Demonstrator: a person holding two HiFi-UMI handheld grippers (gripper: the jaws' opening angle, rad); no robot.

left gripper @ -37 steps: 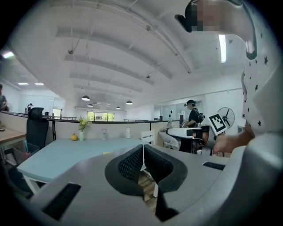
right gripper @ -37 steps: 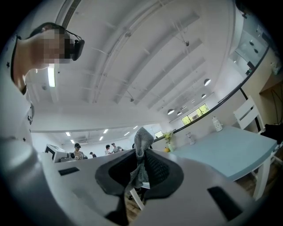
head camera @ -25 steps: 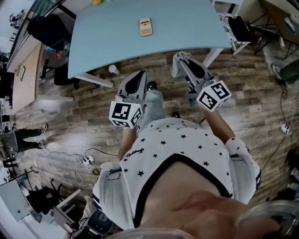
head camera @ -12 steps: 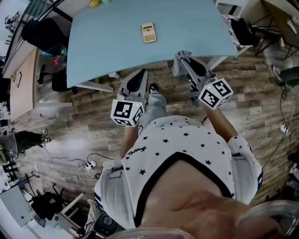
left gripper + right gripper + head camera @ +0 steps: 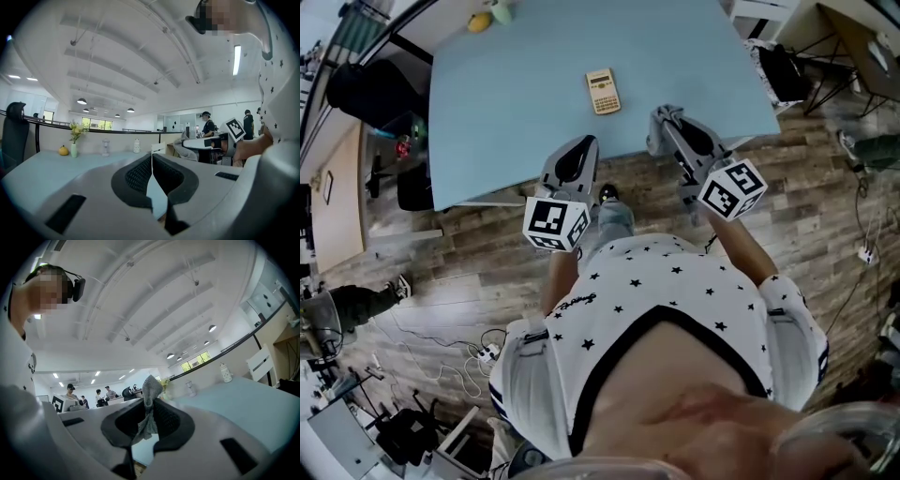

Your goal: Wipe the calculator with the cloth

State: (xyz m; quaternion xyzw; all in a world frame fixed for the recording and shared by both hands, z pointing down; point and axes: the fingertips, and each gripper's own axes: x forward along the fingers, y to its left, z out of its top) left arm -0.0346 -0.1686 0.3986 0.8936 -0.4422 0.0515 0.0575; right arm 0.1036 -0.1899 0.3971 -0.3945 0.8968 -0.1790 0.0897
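Observation:
A beige calculator (image 5: 602,91) lies flat on the light blue table (image 5: 516,103), a little beyond both grippers. My left gripper (image 5: 577,152) hovers over the table's near edge, just left of the calculator; in the left gripper view its jaws (image 5: 151,158) meet with nothing between them. My right gripper (image 5: 662,120) is at the near edge, to the calculator's right. In the right gripper view it (image 5: 148,404) is shut on a bunched grey cloth (image 5: 151,386) that sticks up past the fingertips.
A yellow fruit-like object (image 5: 480,22) and a small vase of flowers (image 5: 74,140) stand at the table's far edge. A black chair (image 5: 370,89) is left of the table, and cables (image 5: 459,333) lie on the wood floor. Several people stand at desks (image 5: 89,399) behind.
The table and calculator have come closer and lower in the head view. Both grippers now reach over the table's near edge; their hold is unchanged.

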